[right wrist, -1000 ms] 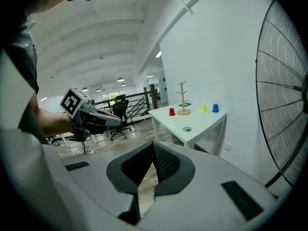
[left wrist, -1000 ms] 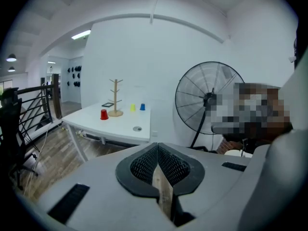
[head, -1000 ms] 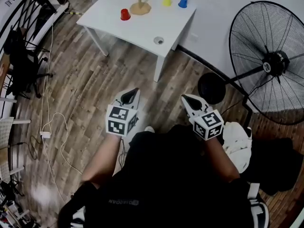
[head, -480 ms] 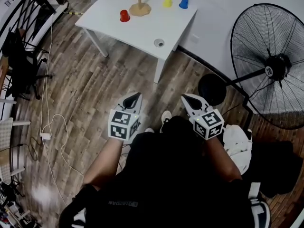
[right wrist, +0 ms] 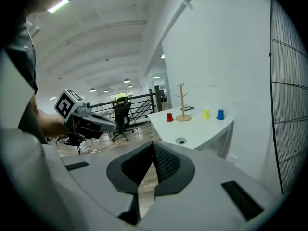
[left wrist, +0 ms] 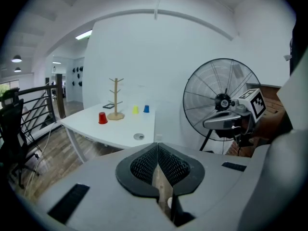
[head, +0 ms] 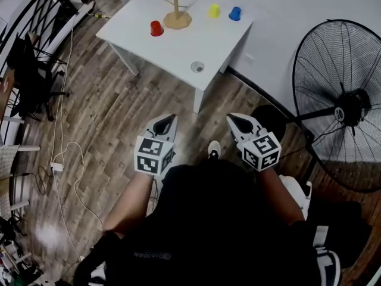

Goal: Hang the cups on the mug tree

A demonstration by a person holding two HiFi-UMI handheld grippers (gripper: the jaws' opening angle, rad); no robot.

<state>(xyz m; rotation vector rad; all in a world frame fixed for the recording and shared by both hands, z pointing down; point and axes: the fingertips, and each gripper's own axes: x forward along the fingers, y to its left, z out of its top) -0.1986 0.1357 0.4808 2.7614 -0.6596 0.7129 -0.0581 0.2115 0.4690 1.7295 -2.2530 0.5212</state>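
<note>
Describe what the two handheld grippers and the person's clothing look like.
The left gripper and right gripper match: pale grey bodies narrowing to black, ribbed, pointed jaw pads. Each carries a white cube printed with black square markers, the left cube and the right cube. The person wears a black top with small pale lettering.

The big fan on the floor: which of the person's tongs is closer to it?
Right. In the head view the right tongs are just left of the fan; the left tongs lie farther left, beyond them.
</note>
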